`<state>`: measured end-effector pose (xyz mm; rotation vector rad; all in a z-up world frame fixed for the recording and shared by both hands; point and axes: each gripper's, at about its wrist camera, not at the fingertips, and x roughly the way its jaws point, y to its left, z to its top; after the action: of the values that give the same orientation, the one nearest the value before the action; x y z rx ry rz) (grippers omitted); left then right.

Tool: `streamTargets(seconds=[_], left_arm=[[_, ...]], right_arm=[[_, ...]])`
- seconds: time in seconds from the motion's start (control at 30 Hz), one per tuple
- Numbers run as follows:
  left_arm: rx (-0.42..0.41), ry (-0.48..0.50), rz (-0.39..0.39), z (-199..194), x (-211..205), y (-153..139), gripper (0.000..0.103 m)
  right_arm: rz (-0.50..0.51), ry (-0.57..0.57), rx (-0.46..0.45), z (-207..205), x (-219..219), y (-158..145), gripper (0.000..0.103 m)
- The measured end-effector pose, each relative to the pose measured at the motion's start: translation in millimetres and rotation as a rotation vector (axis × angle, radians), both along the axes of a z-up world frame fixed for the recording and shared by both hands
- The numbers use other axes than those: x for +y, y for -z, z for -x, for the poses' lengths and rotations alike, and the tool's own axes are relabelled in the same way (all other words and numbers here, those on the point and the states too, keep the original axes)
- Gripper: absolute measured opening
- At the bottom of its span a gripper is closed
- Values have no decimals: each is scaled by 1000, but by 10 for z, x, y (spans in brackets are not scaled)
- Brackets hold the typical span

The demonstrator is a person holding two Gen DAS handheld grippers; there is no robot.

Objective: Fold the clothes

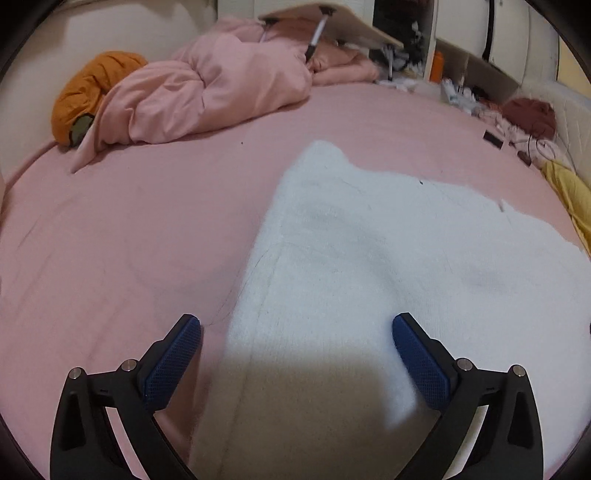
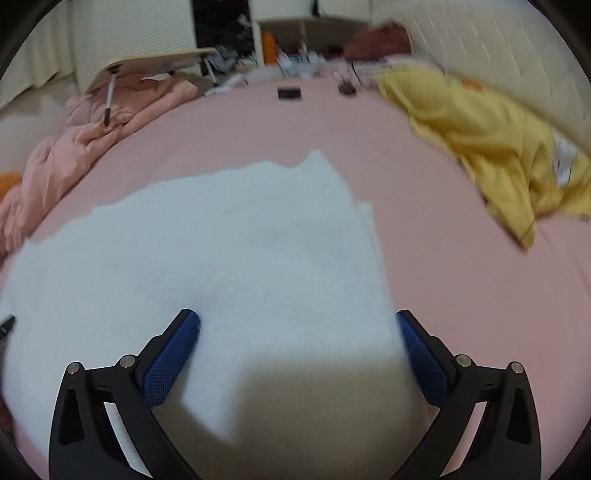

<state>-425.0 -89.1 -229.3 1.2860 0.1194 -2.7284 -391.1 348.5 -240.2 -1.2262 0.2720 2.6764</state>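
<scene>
A white fluffy cloth [image 1: 369, 251] lies flat on the pink bed sheet [image 1: 110, 240]. My left gripper [image 1: 295, 325] hovers over the cloth's left edge with its blue pads wide apart and nothing between them. In the right wrist view the same white cloth [image 2: 221, 266] fills the lower middle. My right gripper [image 2: 297, 323] stands open over the cloth's right edge, and nothing is pinched between its pads. A yellow garment [image 2: 491, 147] lies crumpled to the right on the bed.
A rumpled pink duvet [image 1: 207, 96] and an orange bundle [image 1: 88, 92] lie at the far left. A tilted lap table [image 1: 332, 22] rests on the duvet. Small dark items [image 2: 290, 93] and clutter sit at the bed's far edge.
</scene>
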Motion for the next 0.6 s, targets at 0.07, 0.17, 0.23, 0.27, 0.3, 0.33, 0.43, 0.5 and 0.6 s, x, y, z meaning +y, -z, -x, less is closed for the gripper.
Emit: streamTargets(seconds=[0.07, 0.17, 0.23, 0.27, 0.3, 0.33, 0.43, 0.5, 0.6], left_arm=[[35, 10, -19, -199, -32, -169, 103], [26, 48, -118, -658, -135, -338, 103], [-28, 23, -211, -940, -273, -325, 103], [-53, 1, -298, -1066, -343, -274, 103], [-82, -28, -421, -1182, -420, -185, 103], [-106, -66, -552, -1270, -497, -75, 103], [-62, -206, -789, -1418, -645, 174, 103], [-16, -264, -797, -1398, -629, 193, 103], [1, -277, -802, -1272, -530, 185, 103]], right_arm=[[86, 18, 62, -235, 70, -207, 103], [307, -1, 151, -771, 278, -415, 103], [478, 20, 153, -1080, 429, -422, 103], [602, 55, 152, -1258, 538, -342, 103], [757, 107, 135, -1394, 644, -214, 103], [898, 159, 109, -1495, 716, -55, 103], [1085, 236, 108, -1661, 716, 247, 103], [1041, 242, 141, -1596, 641, 223, 103], [1043, 256, 136, -1354, 573, 252, 103]])
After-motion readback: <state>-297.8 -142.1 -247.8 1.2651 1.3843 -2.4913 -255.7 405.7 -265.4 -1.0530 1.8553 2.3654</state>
